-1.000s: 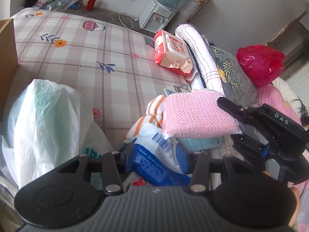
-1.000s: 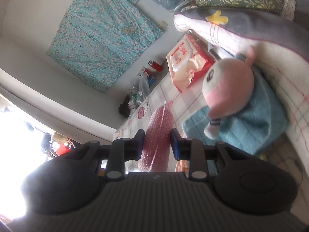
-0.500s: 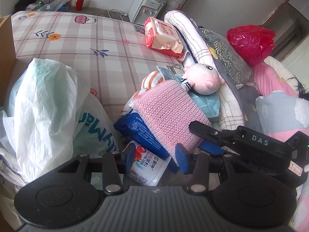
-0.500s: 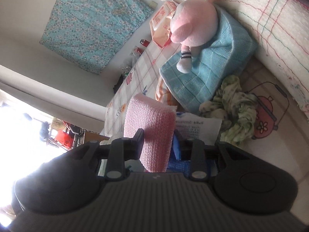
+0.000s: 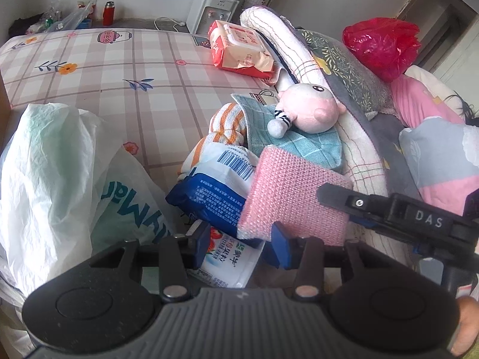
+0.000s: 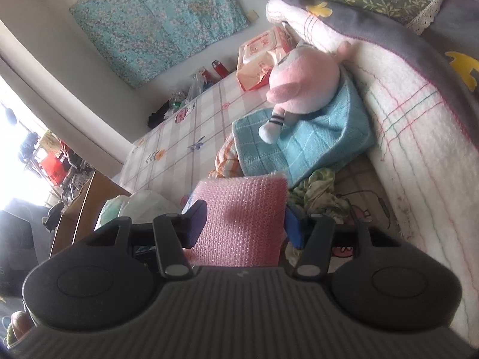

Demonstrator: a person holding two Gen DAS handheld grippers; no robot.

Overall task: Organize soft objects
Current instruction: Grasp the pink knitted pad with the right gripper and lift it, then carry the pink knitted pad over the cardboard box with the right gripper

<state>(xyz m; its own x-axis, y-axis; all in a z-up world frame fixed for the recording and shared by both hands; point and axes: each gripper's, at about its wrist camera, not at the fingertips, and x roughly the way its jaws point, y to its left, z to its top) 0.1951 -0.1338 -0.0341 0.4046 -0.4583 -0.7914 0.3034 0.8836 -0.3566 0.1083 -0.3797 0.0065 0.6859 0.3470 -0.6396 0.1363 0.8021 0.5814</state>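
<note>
Right hand-held gripper (image 6: 244, 227): jaws opening, pink knit pad (image 6: 239, 218) between them, pads parting from its sides. Pad resting on blue-white tissue pack (image 5: 215, 188) at pile's near edge, seen at 3 o'clock in left view. Left hand-held gripper (image 5: 239, 243): half spread, hovering over strawberry-print pack (image 5: 230, 257), pinching nothing. Step in hand, likely: setting pad onto the soft pile. Next move calls for drawing right jaws back clear without dragging the pad, then choosing another item. Farther out at 12 o'clock: teal towel (image 6: 302, 140), pink plush (image 6: 305, 83) atop, striped cloth (image 5: 227, 125). At 9 o'clock, white plastic bags (image 5: 54, 164). Checked bed (image 5: 119, 68); wipes pack (image 5: 239, 48); water dispenser (image 5: 212, 9) beyond.
</note>
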